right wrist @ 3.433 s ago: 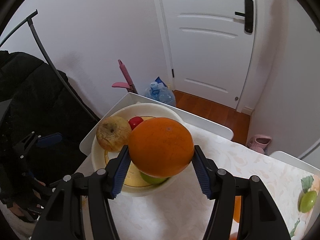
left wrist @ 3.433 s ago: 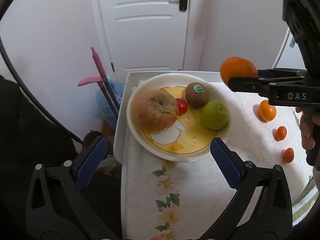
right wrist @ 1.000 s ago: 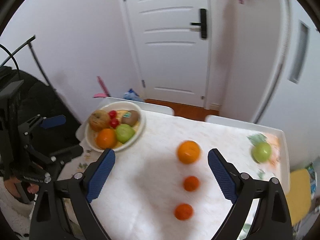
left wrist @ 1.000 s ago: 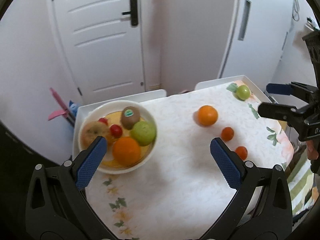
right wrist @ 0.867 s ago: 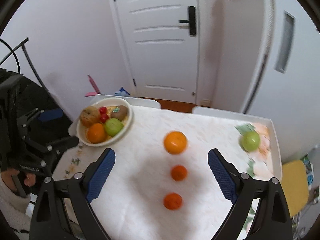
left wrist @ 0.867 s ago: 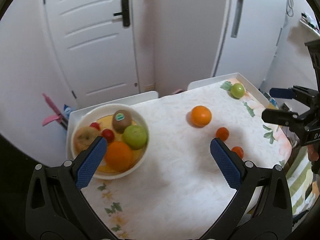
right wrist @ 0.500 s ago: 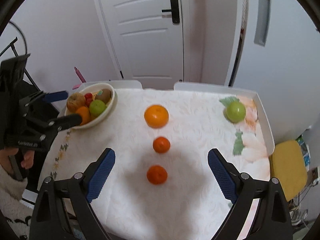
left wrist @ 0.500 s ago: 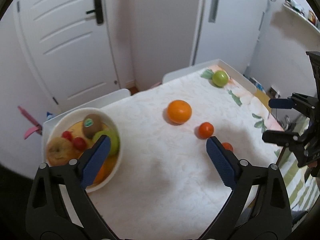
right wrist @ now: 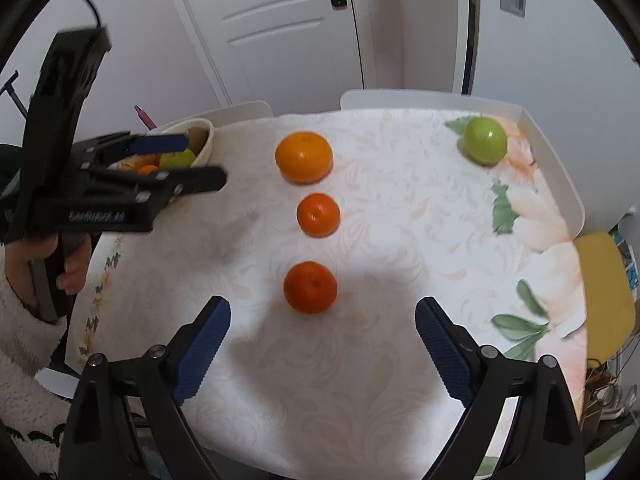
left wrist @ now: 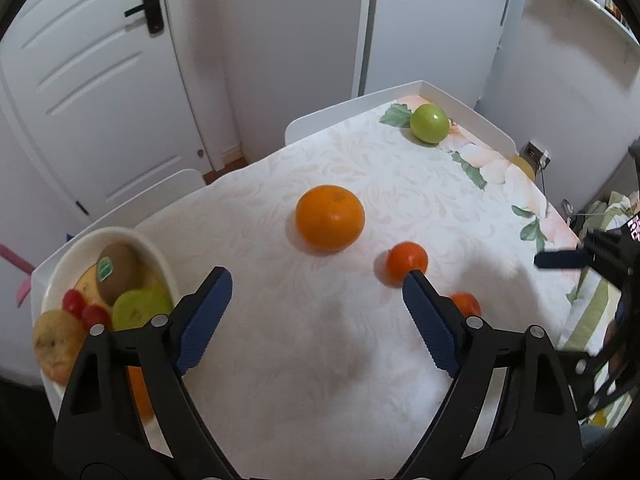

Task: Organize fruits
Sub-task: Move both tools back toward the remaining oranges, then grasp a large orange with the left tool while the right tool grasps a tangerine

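Observation:
A big orange (left wrist: 330, 222) (right wrist: 304, 156), two small tangerines (left wrist: 407, 261) (right wrist: 318, 215) (right wrist: 310, 287) and a green apple (left wrist: 429, 123) (right wrist: 485, 141) lie on the white tablecloth. A white bowl (left wrist: 158, 258) (right wrist: 204, 136) at the left holds a kiwi (left wrist: 116, 266), cherry tomatoes, a green apple, a brown apple and an orange. My left gripper (left wrist: 316, 320) is open and empty, above the cloth near the bowl. My right gripper (right wrist: 322, 344) is open and empty, just in front of the nearest tangerine.
The table's raised white rim (right wrist: 552, 148) runs along the right and far sides. A white door (left wrist: 92, 80) and wall stand behind. A yellow stool (right wrist: 604, 280) stands to the right of the table.
The right gripper let go of the orange in the bowl and swung right over the tangerines. The left gripper turned right, away from the bowl, toward the big orange.

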